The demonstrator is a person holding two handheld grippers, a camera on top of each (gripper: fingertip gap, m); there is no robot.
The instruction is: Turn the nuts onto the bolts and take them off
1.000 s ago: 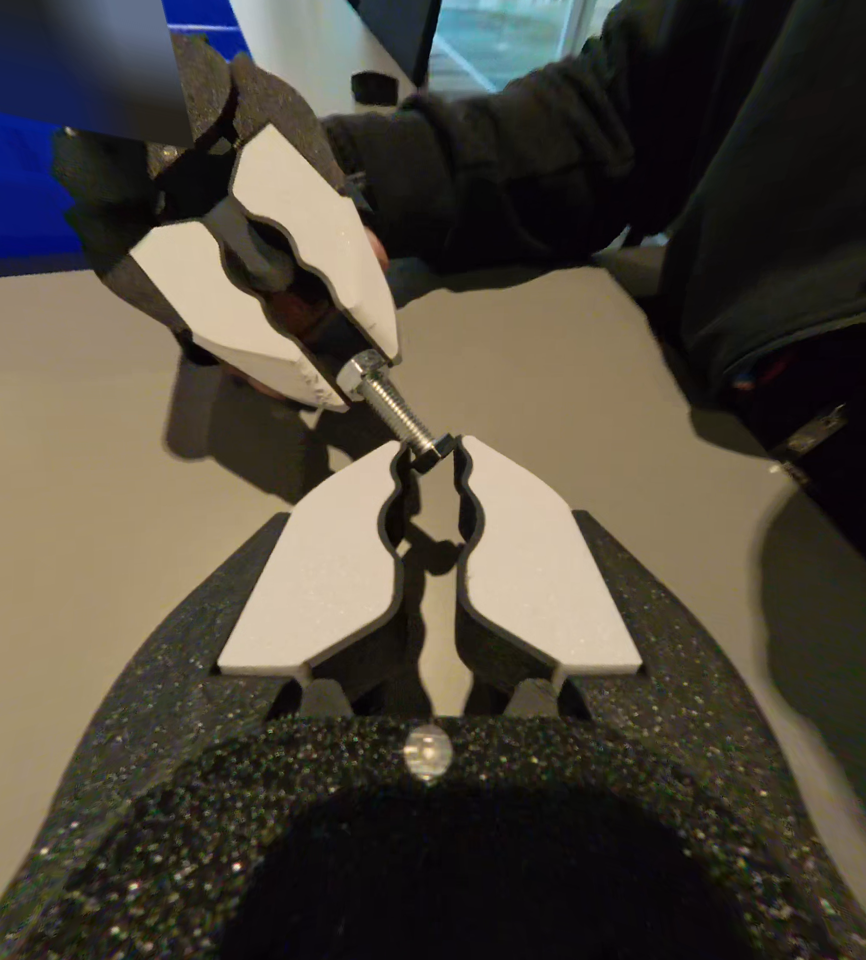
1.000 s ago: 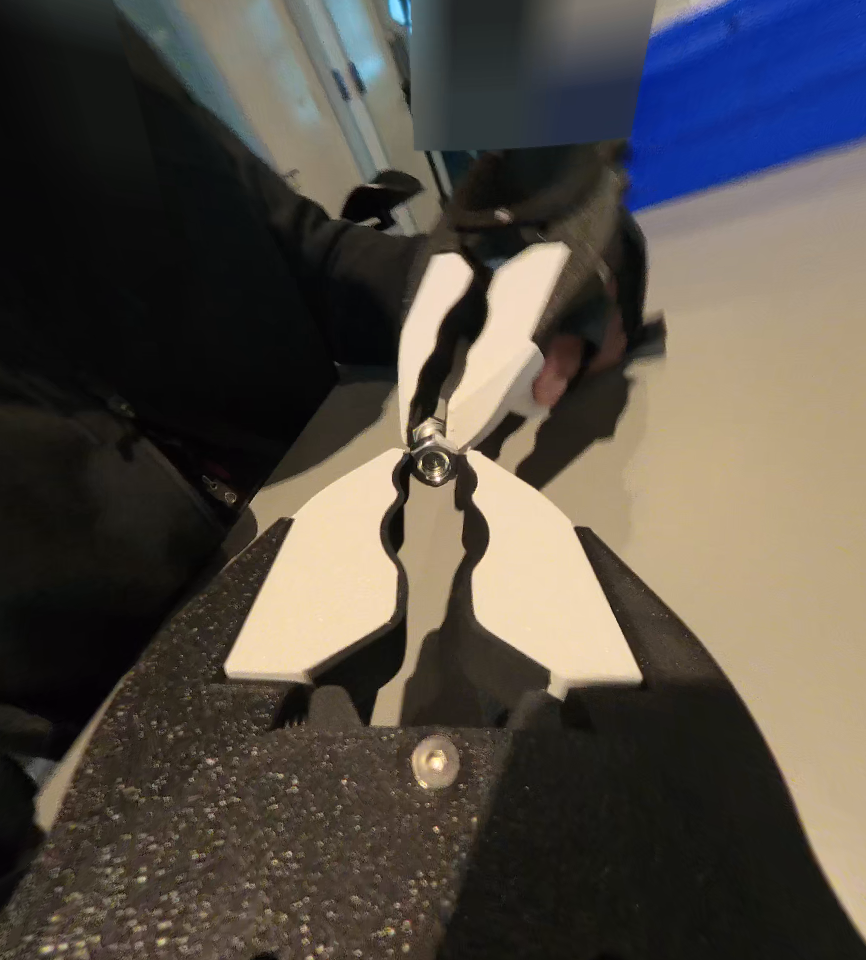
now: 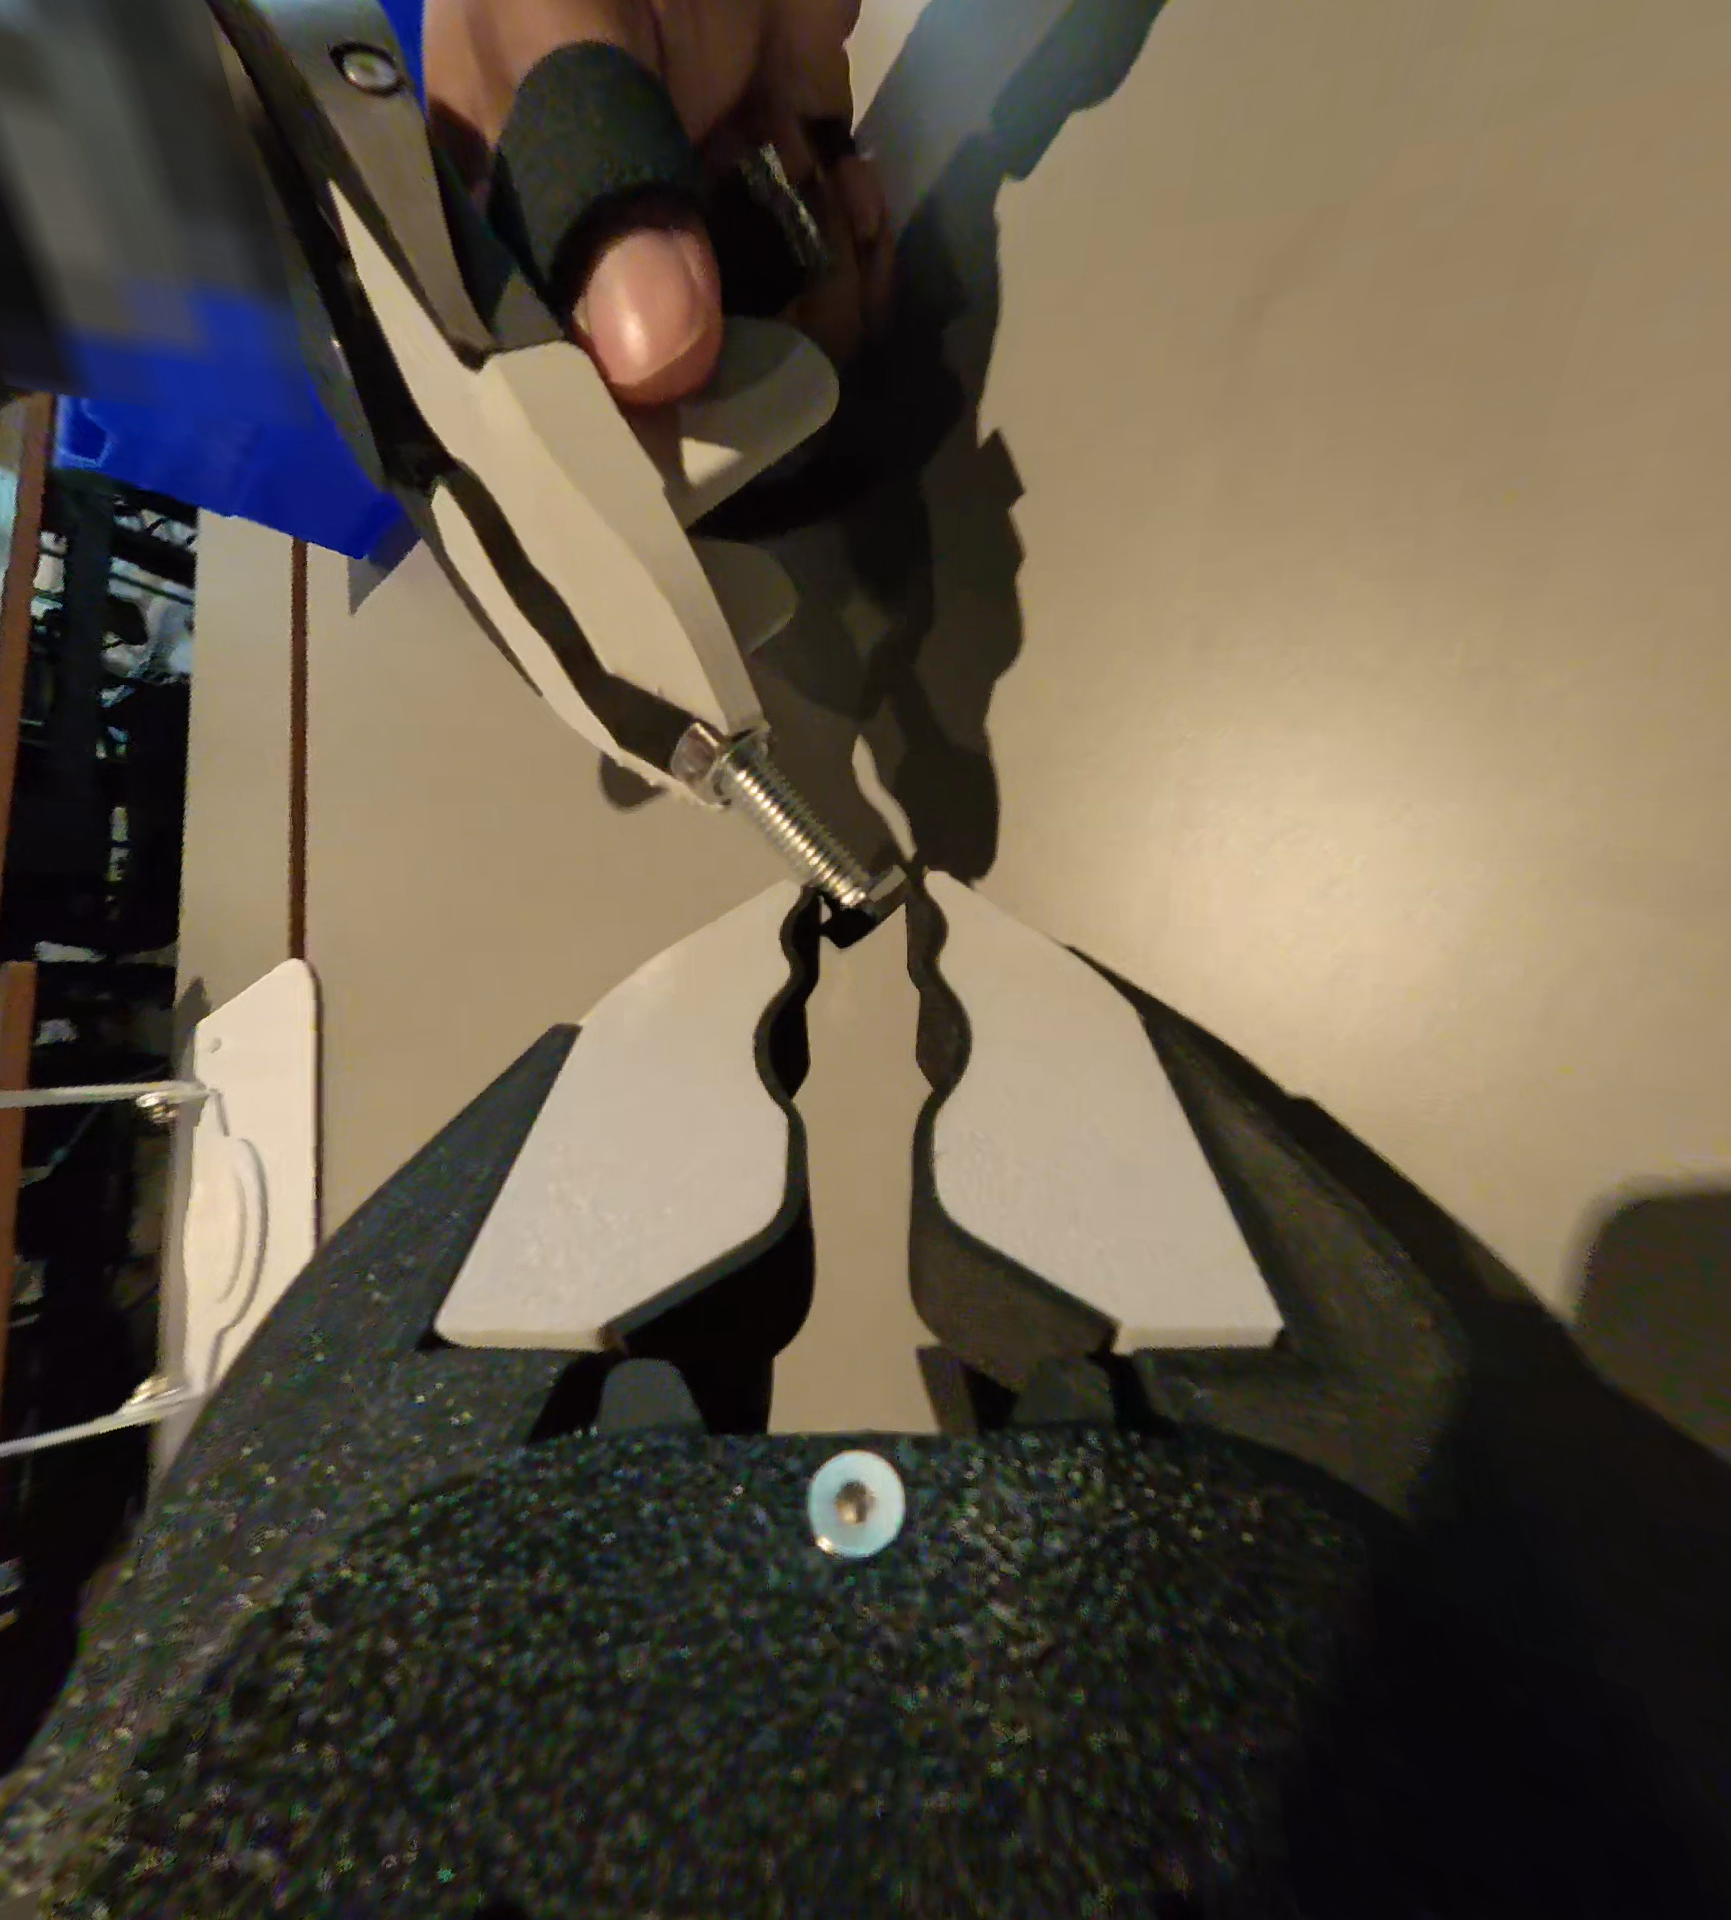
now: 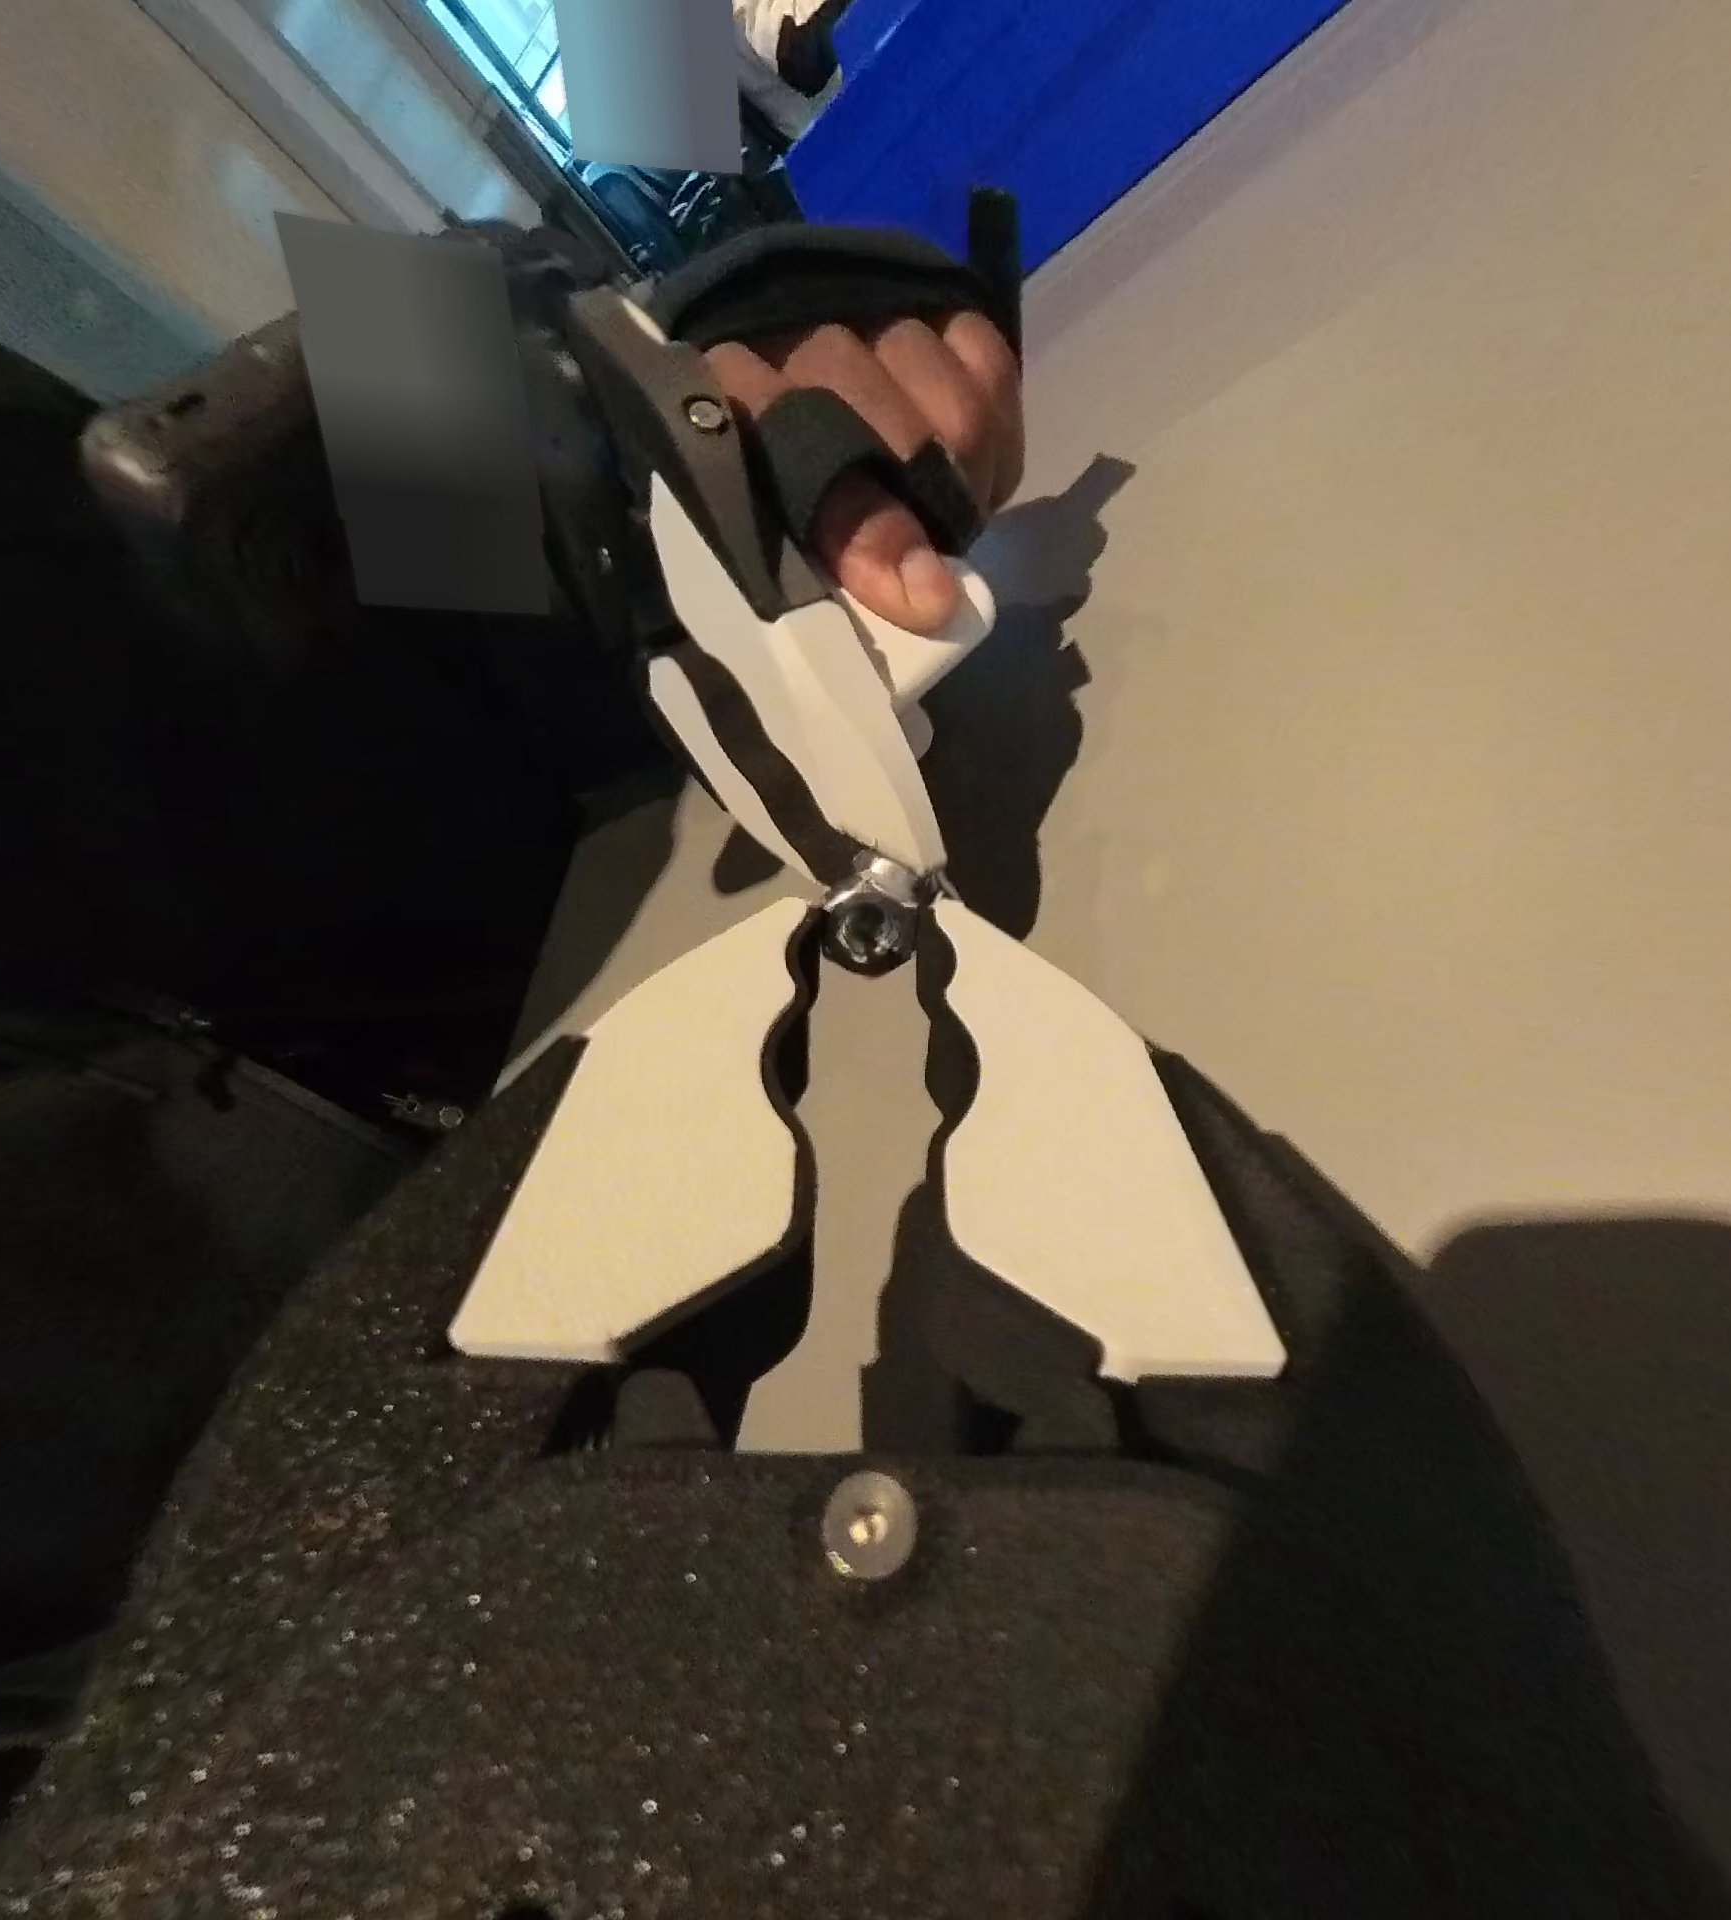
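left gripper [image 3: 866,899]: jaws nearly closed at the tips, pinching a small dark nut [image 3: 876,891] sitting on the threaded end of the bolt [image 3: 788,816]. right gripper [image 4: 866,925]: jaws likewise drawn in, clamped on the bolt's hex head, seen end-on in its own view. bolt spans the gap between the two grippers, tilted, head up-left and nut end down-right in the left wrist view; both held in the air above the table [image 3: 1360,623], not touching it. thread between head and nut is bare. hand [image 3: 653,281] in a black fingerless glove rests a fingertip on the right gripper's white trigger piece. blue panel [image 4: 996,94] at the table's far edge. dark clothing of the person fills the left of the right wrist view.
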